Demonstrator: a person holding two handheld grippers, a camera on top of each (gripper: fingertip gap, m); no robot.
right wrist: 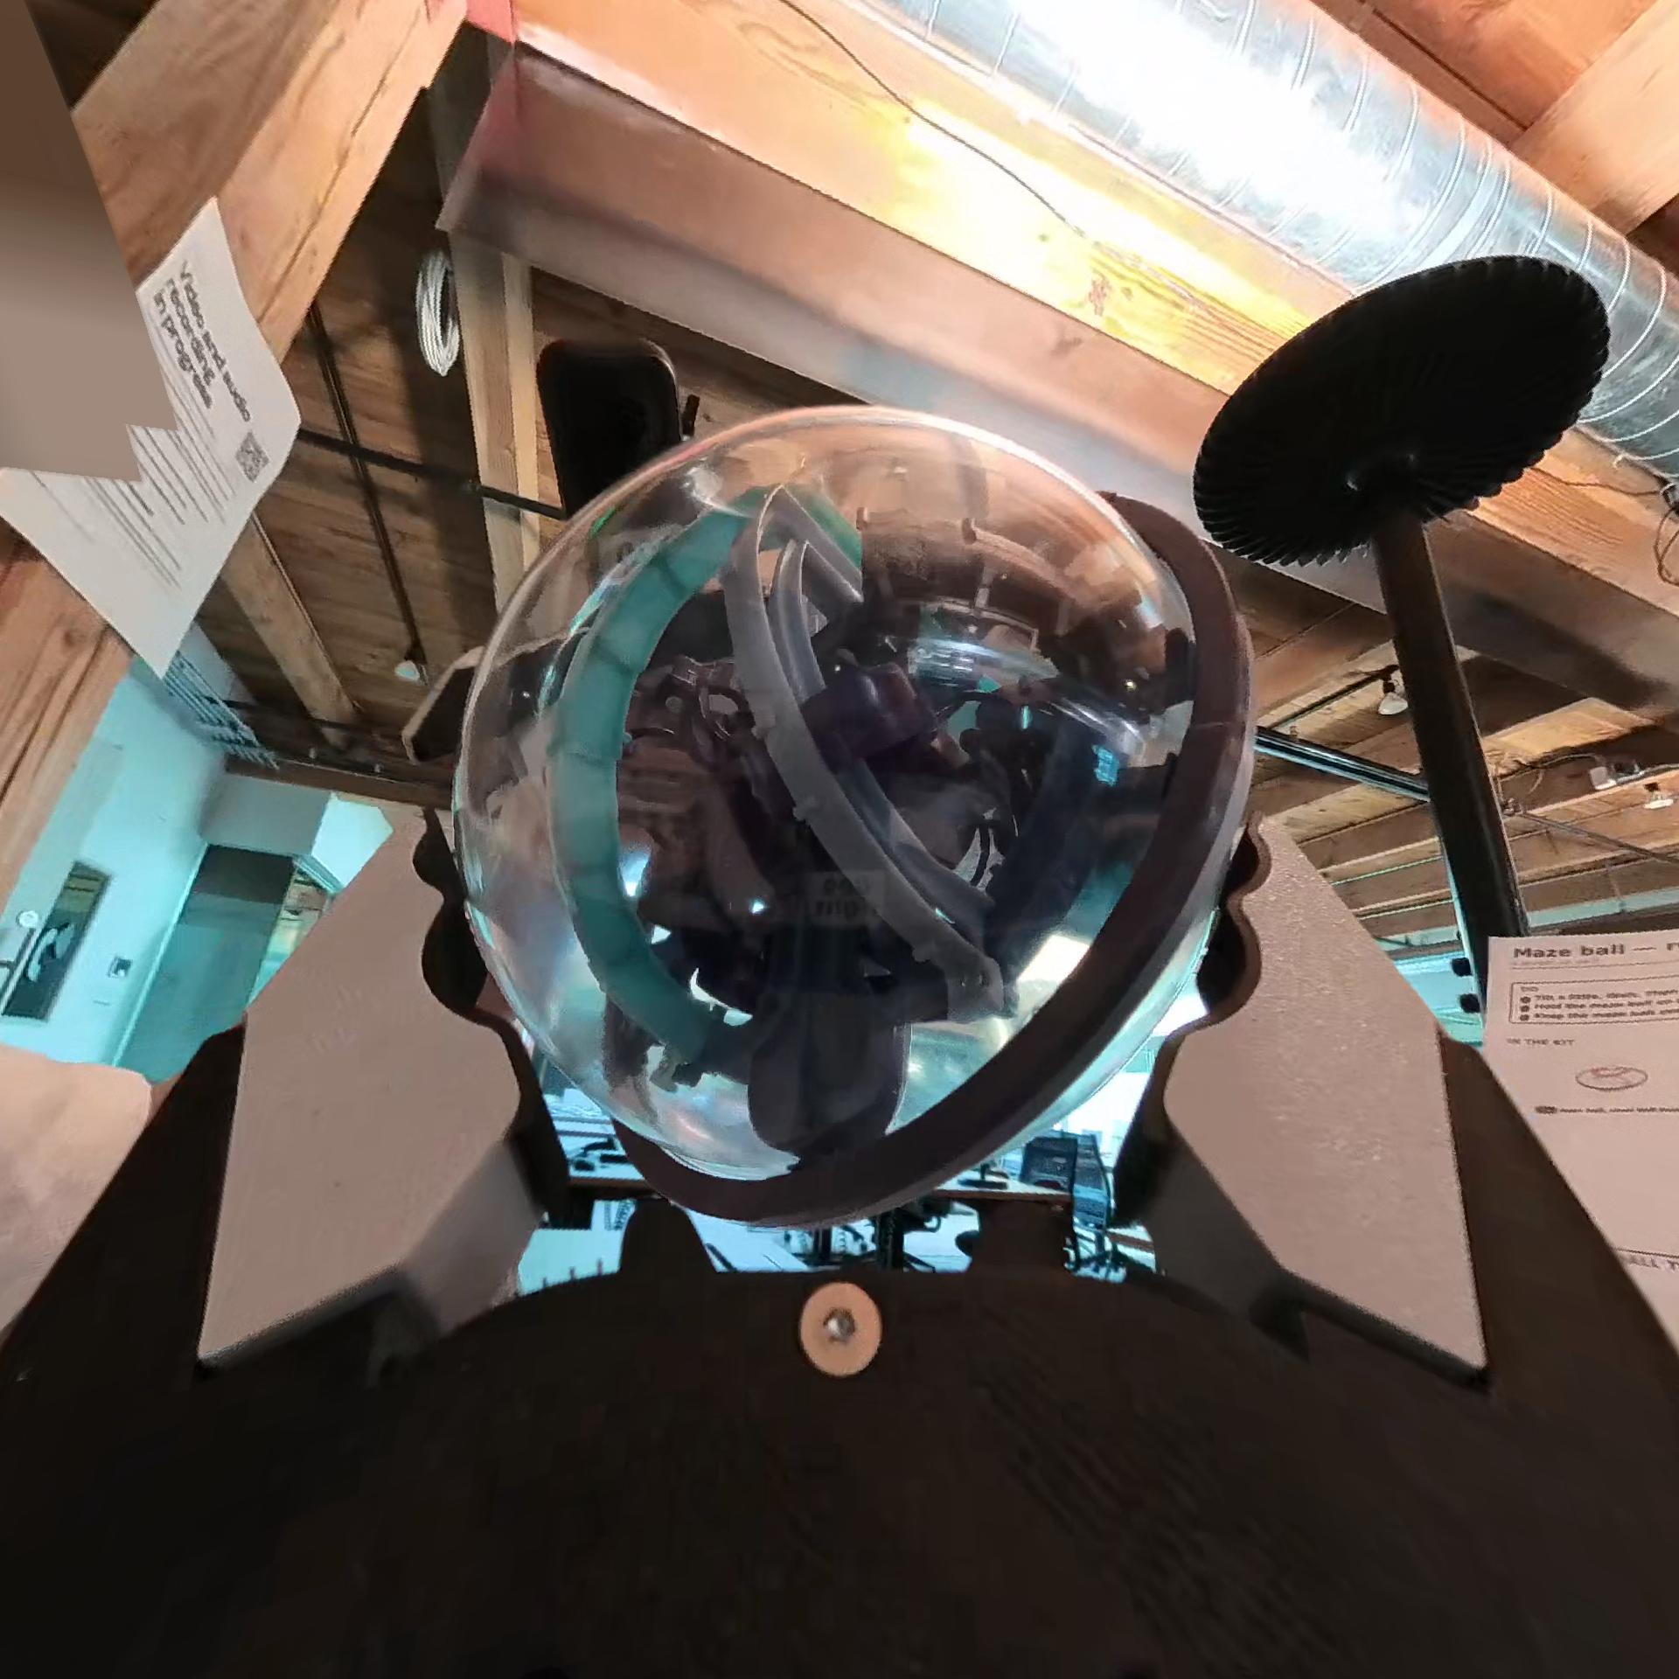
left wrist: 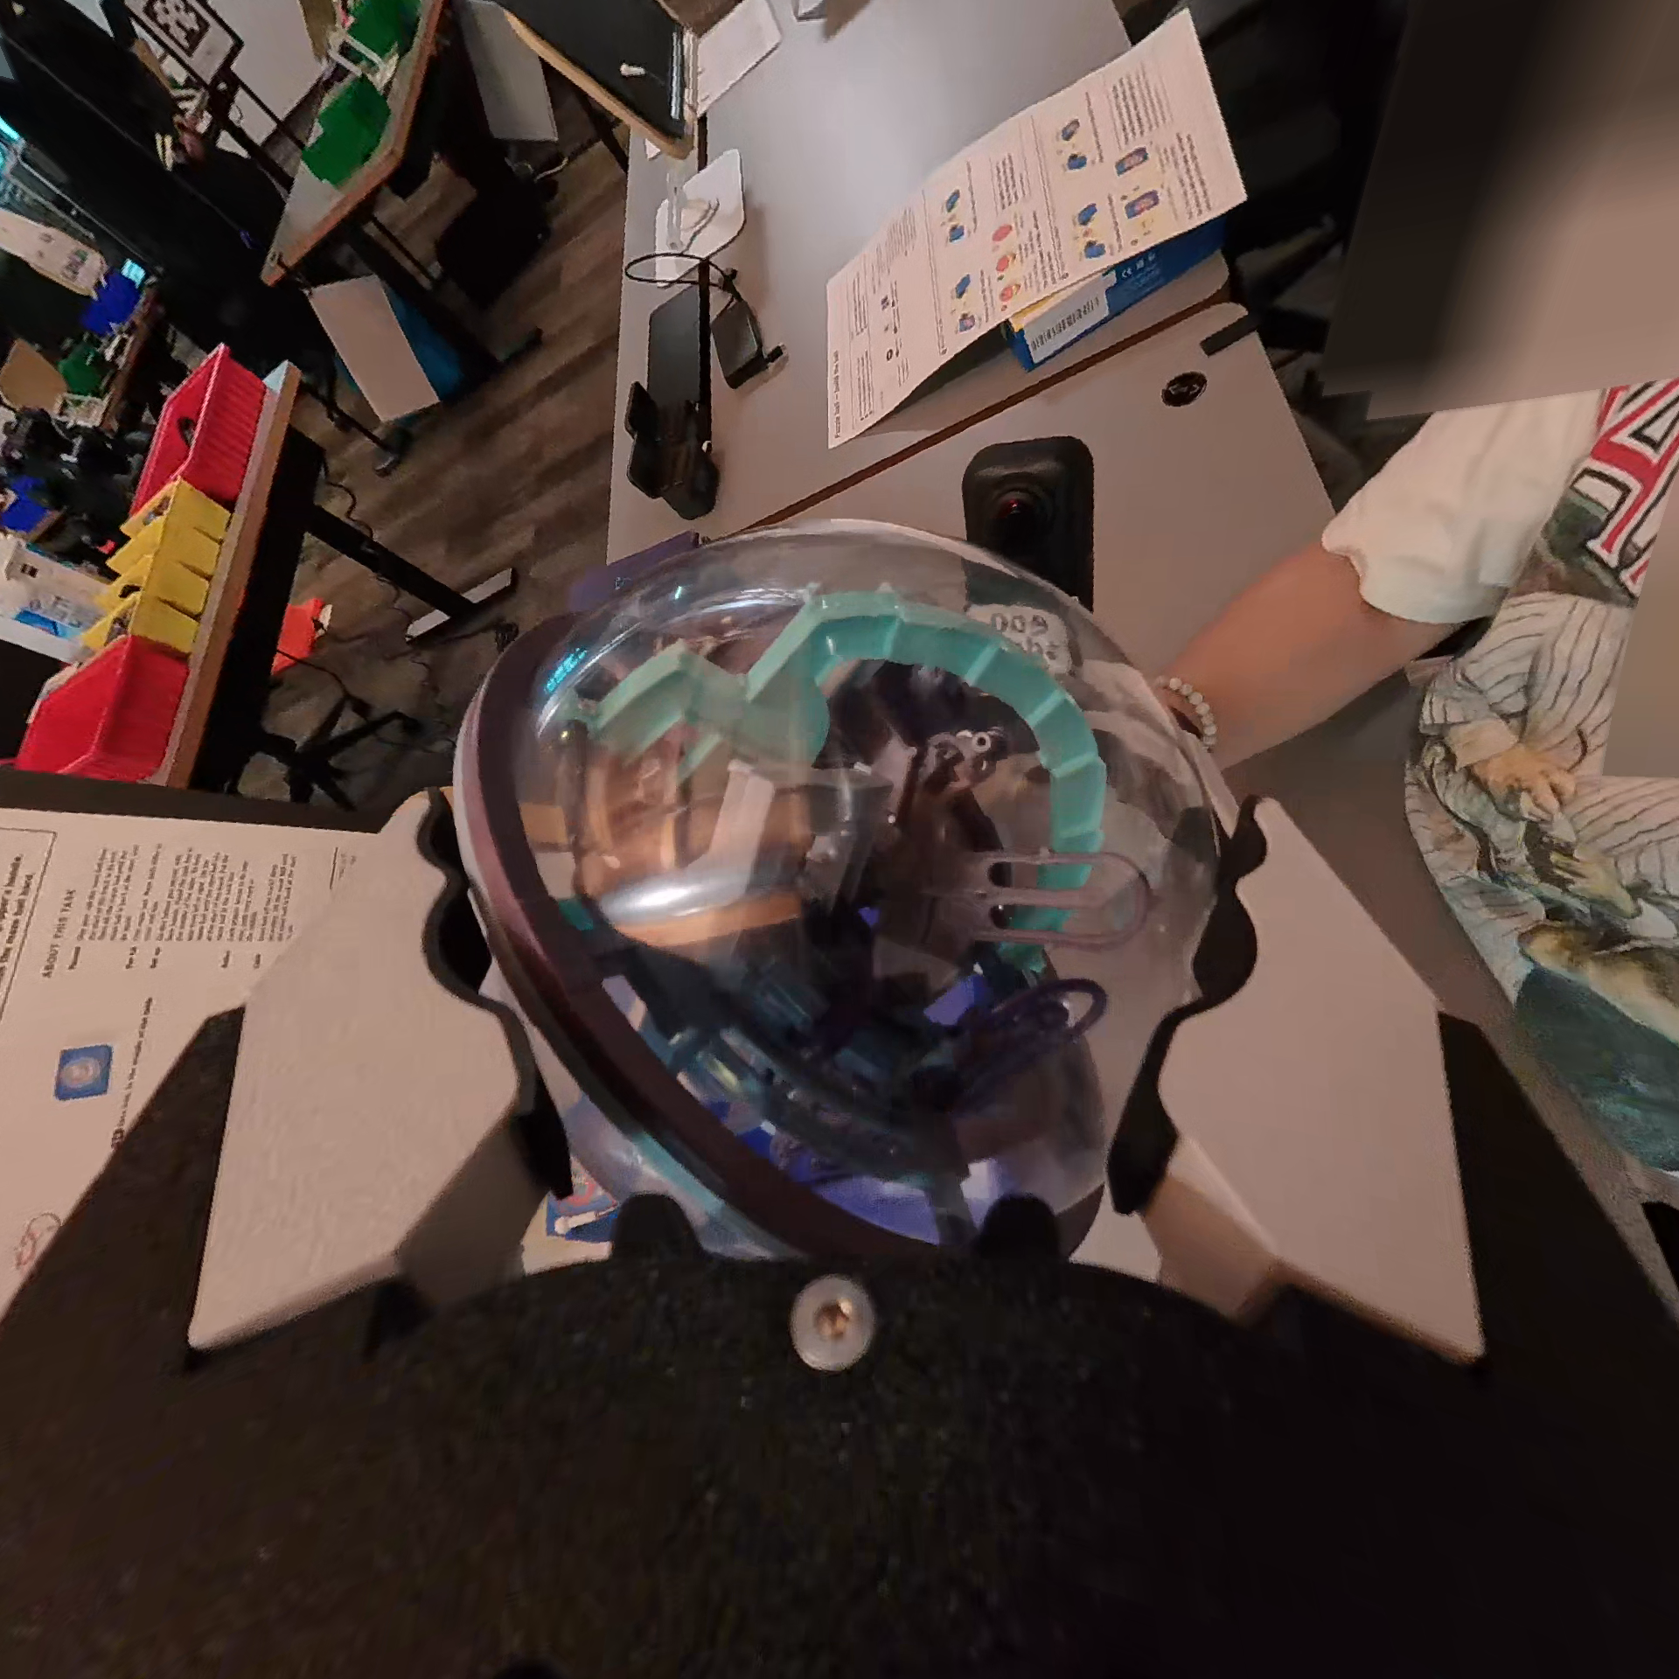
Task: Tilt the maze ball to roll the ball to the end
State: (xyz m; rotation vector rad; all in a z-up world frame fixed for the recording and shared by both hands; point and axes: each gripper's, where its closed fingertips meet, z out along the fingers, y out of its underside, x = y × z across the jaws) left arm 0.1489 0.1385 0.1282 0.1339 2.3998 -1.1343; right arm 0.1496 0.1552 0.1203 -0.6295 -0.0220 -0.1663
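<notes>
Maze ball clamped between both hand-held grippers, off the table.
Left wrist view: we judged the maze ball [left wrist: 836, 881] rigid, light and slick, best gripped beside its dark equator band; the left gripper [left wrist: 840, 918] clasped it. Right wrist view: the right gripper [right wrist: 836, 872] clasped the maze ball [right wrist: 845, 799], tilted toward the ceiling.

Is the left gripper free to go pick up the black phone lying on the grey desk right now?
Probably not: the left gripper is shut on the maze ball, so its jaws are full. The black phone lies unobstructed farther off.
</notes>
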